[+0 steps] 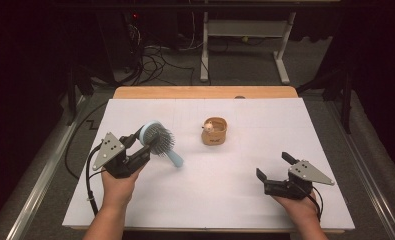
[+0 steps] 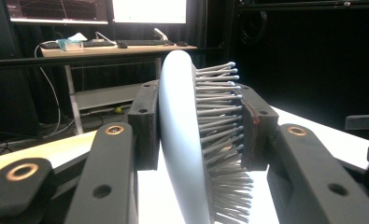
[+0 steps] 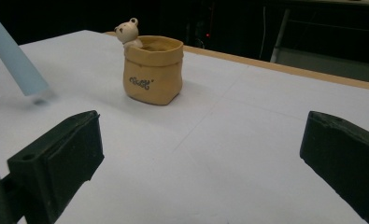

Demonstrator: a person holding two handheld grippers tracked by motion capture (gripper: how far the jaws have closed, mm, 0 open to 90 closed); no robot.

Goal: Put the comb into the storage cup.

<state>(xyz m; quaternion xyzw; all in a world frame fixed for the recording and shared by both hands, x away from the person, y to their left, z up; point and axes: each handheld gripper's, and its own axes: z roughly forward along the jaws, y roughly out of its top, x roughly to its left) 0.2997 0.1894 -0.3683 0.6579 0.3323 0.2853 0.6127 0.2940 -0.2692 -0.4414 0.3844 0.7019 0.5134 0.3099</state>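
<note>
High view: left gripper (image 1: 139, 141) clamps the blue hairbrush (image 1: 157, 140) by its head, above the white table (image 1: 225, 200). Left gripper view: pads squeeze back and bristles. Right gripper view: right gripper (image 3: 196, 149) gapes empty, facing the tan pot (image 3: 153, 70).

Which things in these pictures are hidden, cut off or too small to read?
- Hairbrush: in the left gripper view its handle is cut off by the bottom edge; the left tongs cover parts of its head.
- Pouch: the writing is too small to read in the right gripper view; the inside is hidden by its rim.
- Bear figure: its body is hidden behind the pouch.
</note>
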